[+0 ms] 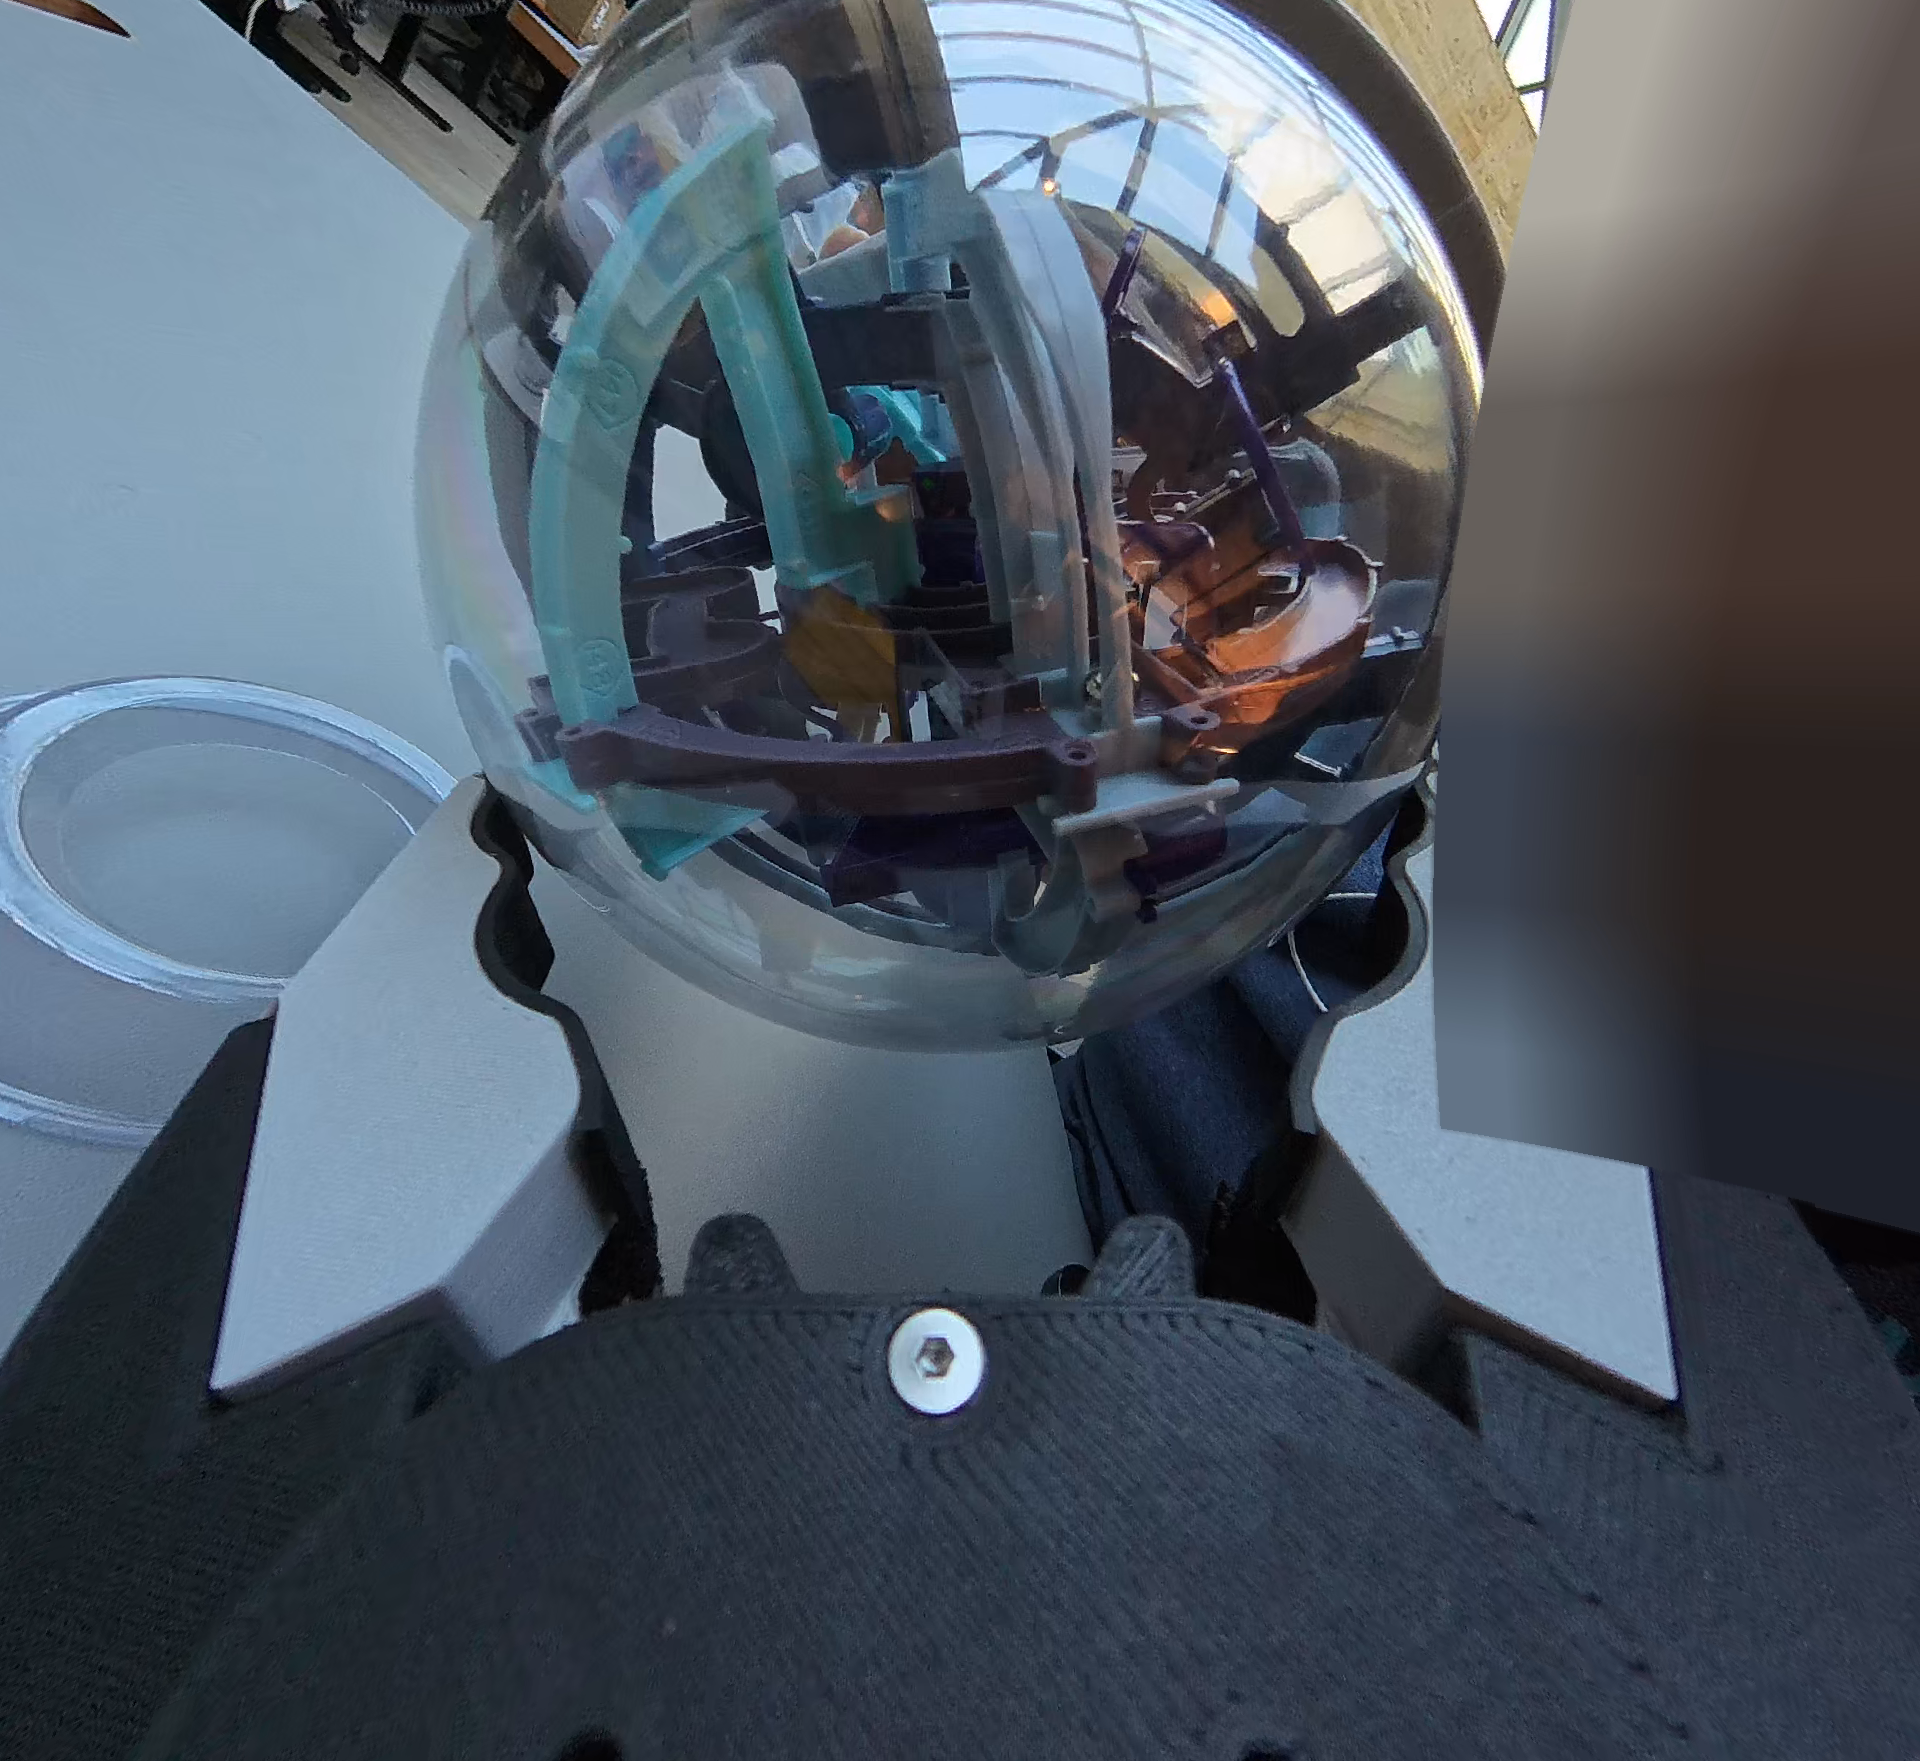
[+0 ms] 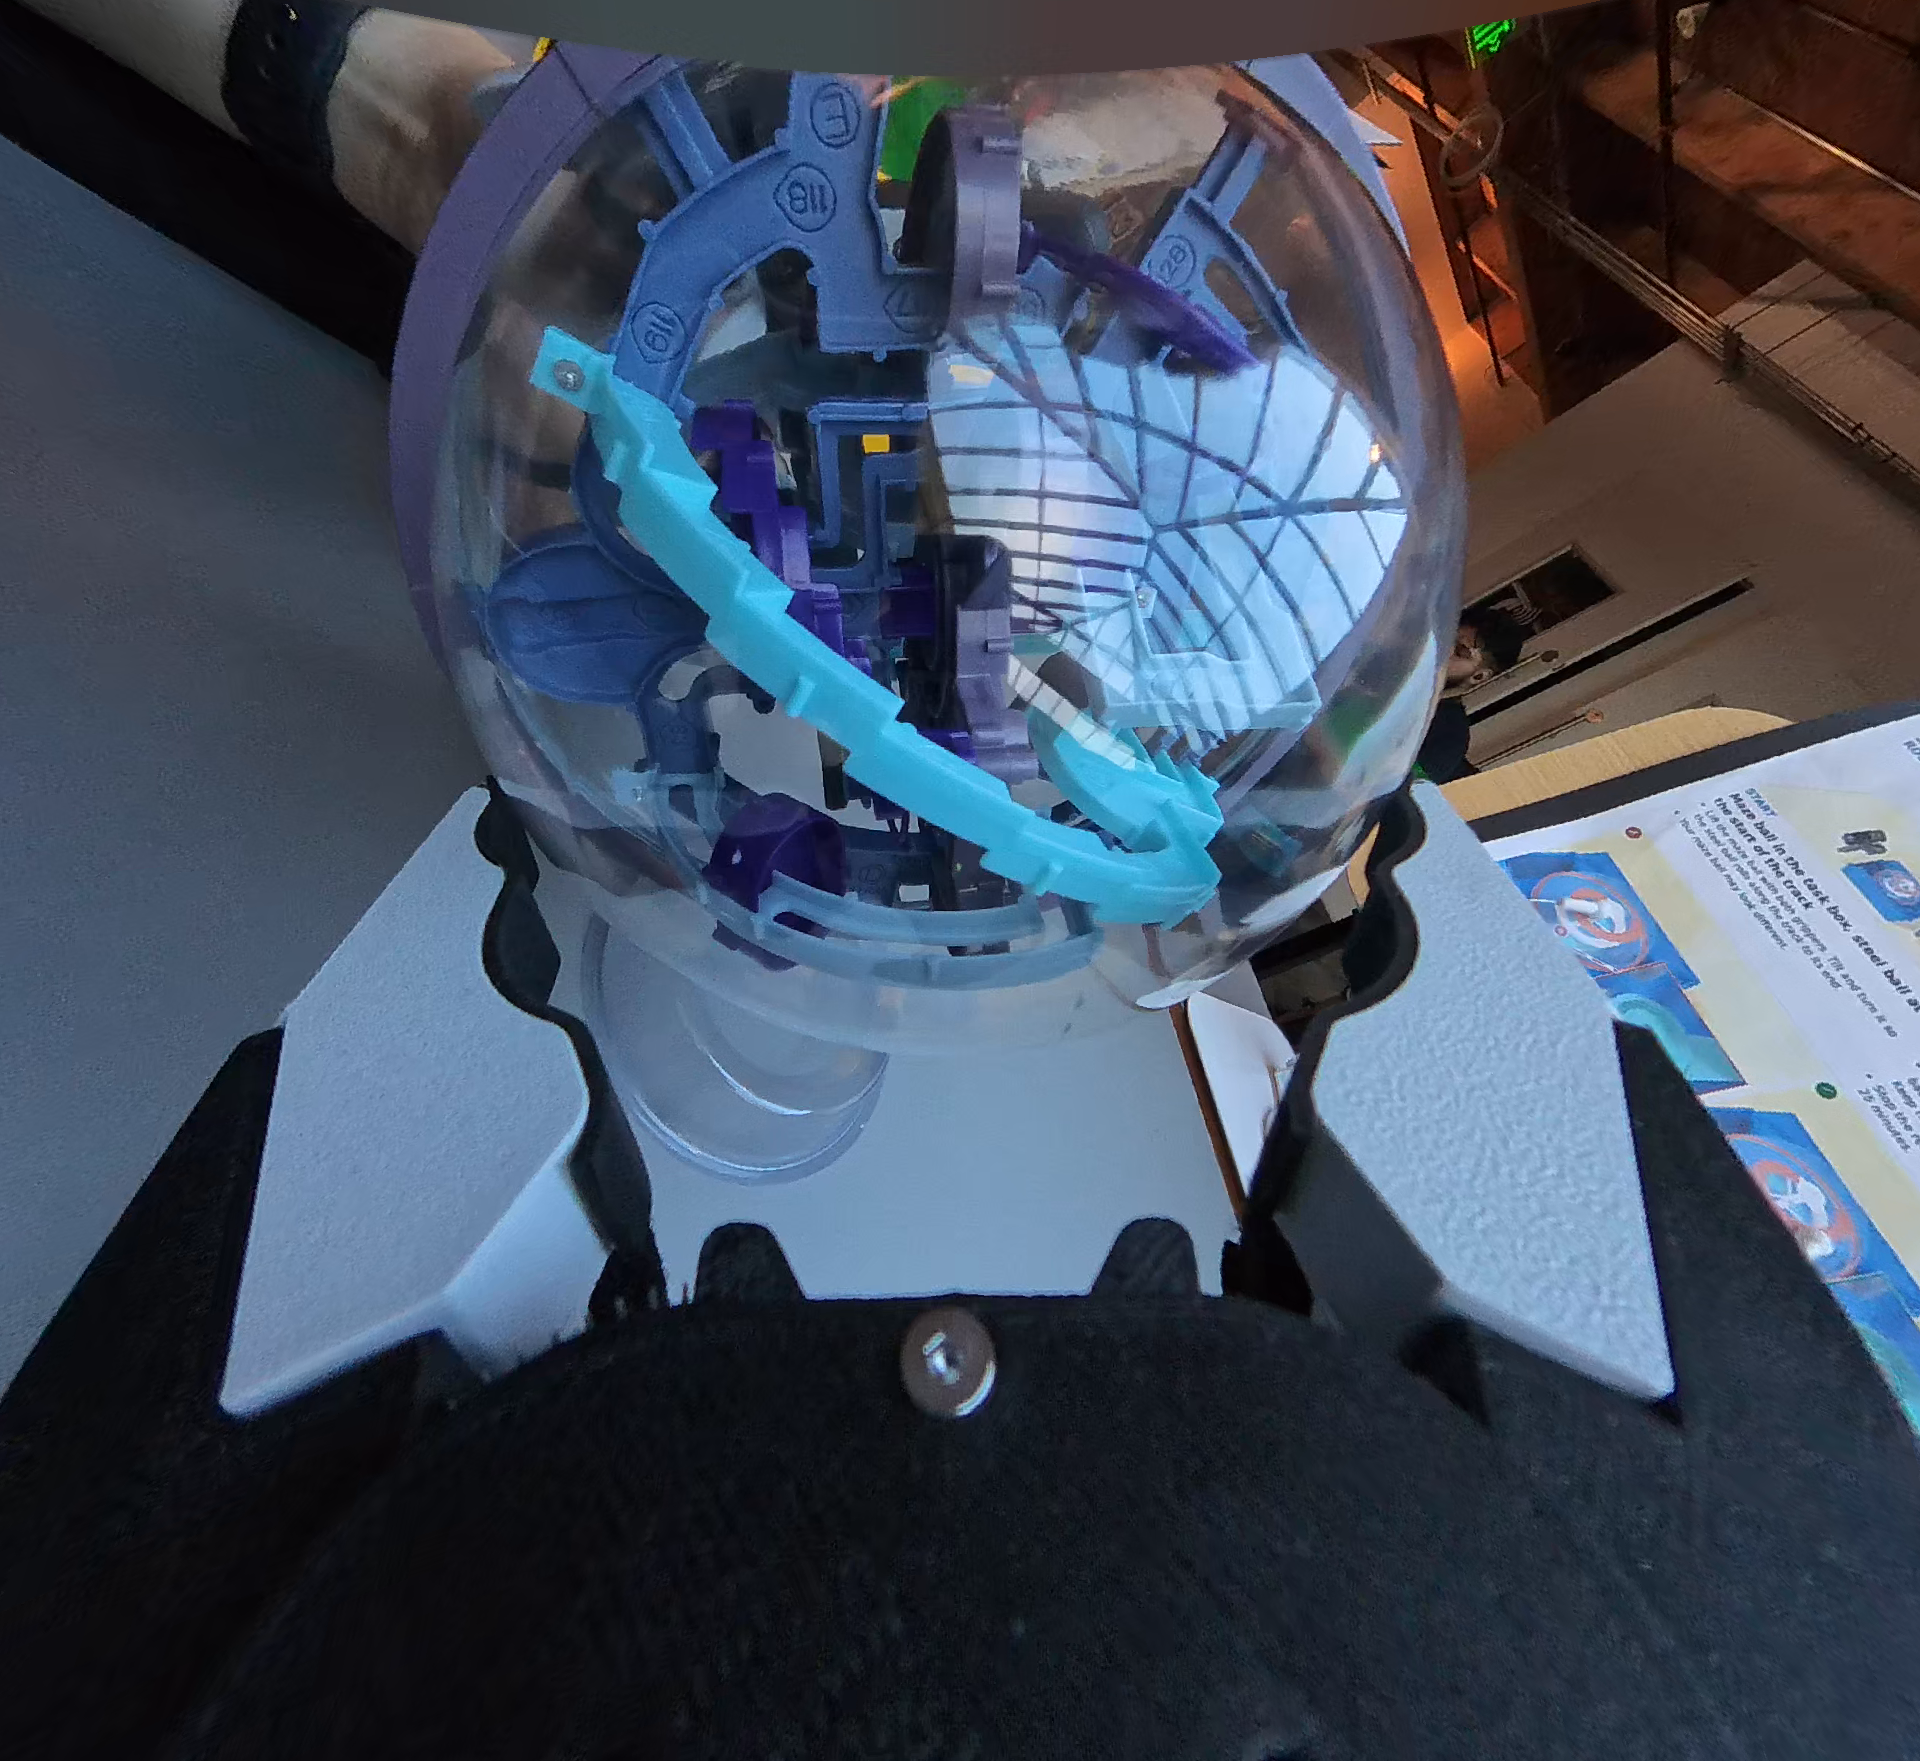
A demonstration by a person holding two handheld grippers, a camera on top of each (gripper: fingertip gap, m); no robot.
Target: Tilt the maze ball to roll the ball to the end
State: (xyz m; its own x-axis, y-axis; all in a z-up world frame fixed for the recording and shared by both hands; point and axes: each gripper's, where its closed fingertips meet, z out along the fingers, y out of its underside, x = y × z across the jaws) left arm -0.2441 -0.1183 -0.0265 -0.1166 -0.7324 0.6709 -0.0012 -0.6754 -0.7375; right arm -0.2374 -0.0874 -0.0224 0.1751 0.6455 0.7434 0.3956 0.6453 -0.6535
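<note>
The maze ball [image 1: 940,506] is a clear plastic sphere with teal, grey, purple and brown tracks inside. It fills the middle of both views and is held up off the table. My left gripper [image 1: 951,838] is shut on the maze ball, its grey fingers [image 1: 416,984] pressing the lower sides. My right gripper [image 2: 945,854] is shut on the same maze ball [image 2: 925,527] from the opposite side, fingers [image 2: 416,994] against its lower sides. I cannot pick out the small steel ball inside the tracks.
A clear round plastic stand [image 1: 197,838] sits on the white table [image 1: 208,361] to the left; it also shows under the ball in the right wrist view [image 2: 748,1098]. A printed instruction sheet [image 2: 1714,963] lies at right. A person's forearm [image 2: 343,90] is behind the ball.
</note>
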